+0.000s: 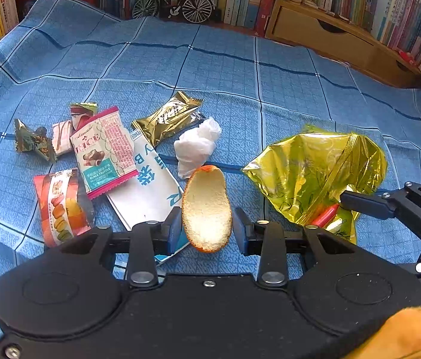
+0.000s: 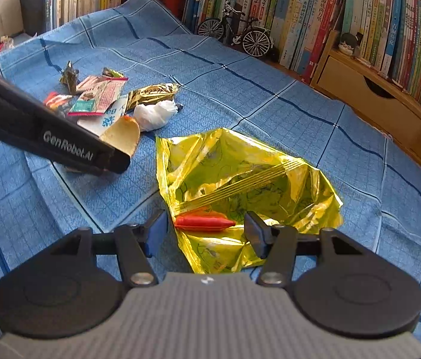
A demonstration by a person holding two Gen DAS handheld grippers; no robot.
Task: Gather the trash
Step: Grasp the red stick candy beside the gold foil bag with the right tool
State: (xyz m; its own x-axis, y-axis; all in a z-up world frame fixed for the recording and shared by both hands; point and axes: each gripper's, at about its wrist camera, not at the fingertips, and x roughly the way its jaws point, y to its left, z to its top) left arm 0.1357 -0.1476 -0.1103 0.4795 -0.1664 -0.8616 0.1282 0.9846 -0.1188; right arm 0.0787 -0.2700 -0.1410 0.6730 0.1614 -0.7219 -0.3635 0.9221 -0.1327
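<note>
From your left wrist view, your left gripper (image 1: pixel 207 227) is holding a piece of orange peel (image 1: pixel 207 208), its fingers (image 1: pixel 172 229) clamped on the peel's two edges, pale inner side facing you. The peel is hanging just above the blue checked cloth (image 1: pixel 240 74) covering the counter. Behind it a pile of trash is lying on the cloth: a white paper packet (image 1: pixel 147 188), a pink snack wrapper (image 1: pixel 104 152), a macaron wrapper (image 1: pixel 61 206), a gold wrapper (image 1: pixel 167 116) and a crumpled white tissue (image 1: pixel 197 146). To the right a yellow plastic bag (image 1: pixel 315 173) is lying open, and your right gripper (image 1: pixel 363 202) is reaching into its near edge from the right, beside something red inside.

From your right wrist view, your right gripper (image 2: pixel 207 233) is sitting at the yellow plastic bag's (image 2: pixel 240 176) near edge with its fingers (image 2: pixel 156 233) standing apart, not pressing on anything. One finger is over the cloth (image 2: pixel 270 104), the other over the bag, with a red wrapper (image 2: pixel 204 223) lying in the bag between them. Your left gripper (image 2: pixel 120 152) is coming in from the left, carrying the orange peel (image 2: pixel 123 137) just left of the bag, with the trash pile behind it. Books and a model bicycle (image 2: pixel 236 30) are lining the back.
</note>
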